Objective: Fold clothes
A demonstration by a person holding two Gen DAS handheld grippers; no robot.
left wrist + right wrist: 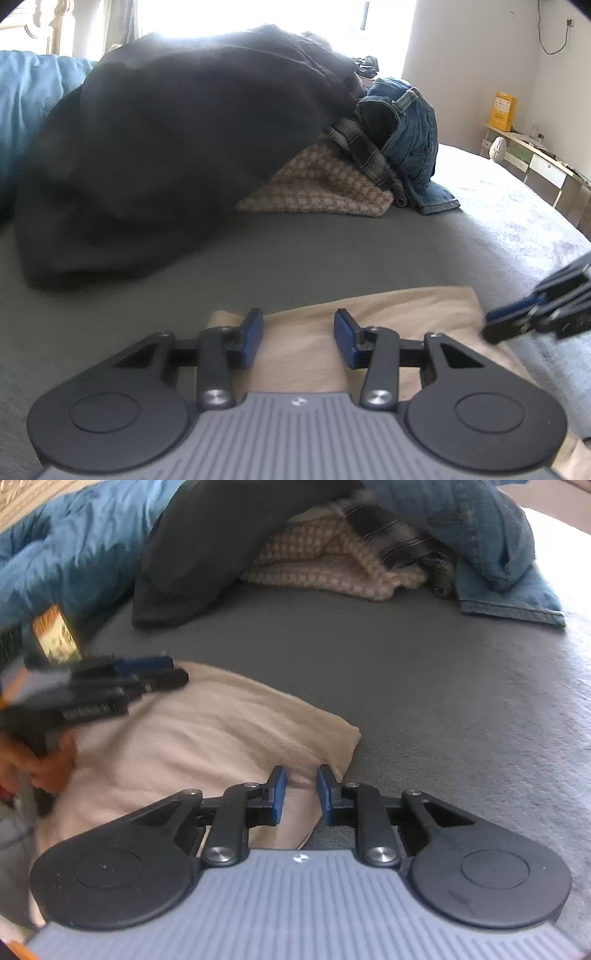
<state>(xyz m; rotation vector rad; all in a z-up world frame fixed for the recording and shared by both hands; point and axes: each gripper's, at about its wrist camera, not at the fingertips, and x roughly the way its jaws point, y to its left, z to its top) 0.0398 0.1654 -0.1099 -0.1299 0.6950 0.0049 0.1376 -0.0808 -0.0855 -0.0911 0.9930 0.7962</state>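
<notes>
We see our left gripper (298, 338) angled down, jaws apart, nothing clamped; right gripper (301, 794) angled down, narrower gap, empty.

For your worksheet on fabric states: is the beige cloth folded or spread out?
Folded: the beige cloth lies as a compact, thick rectangle with a rounded doubled edge on the grey bed.

White lettering on left gripper (155, 675) side, too blurred to read.

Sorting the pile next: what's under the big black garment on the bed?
Under the black garment a tan checked knit pokes out, with a plaid shirt and jeans beside it. Whatever lies deeper beneath is covered.
</notes>
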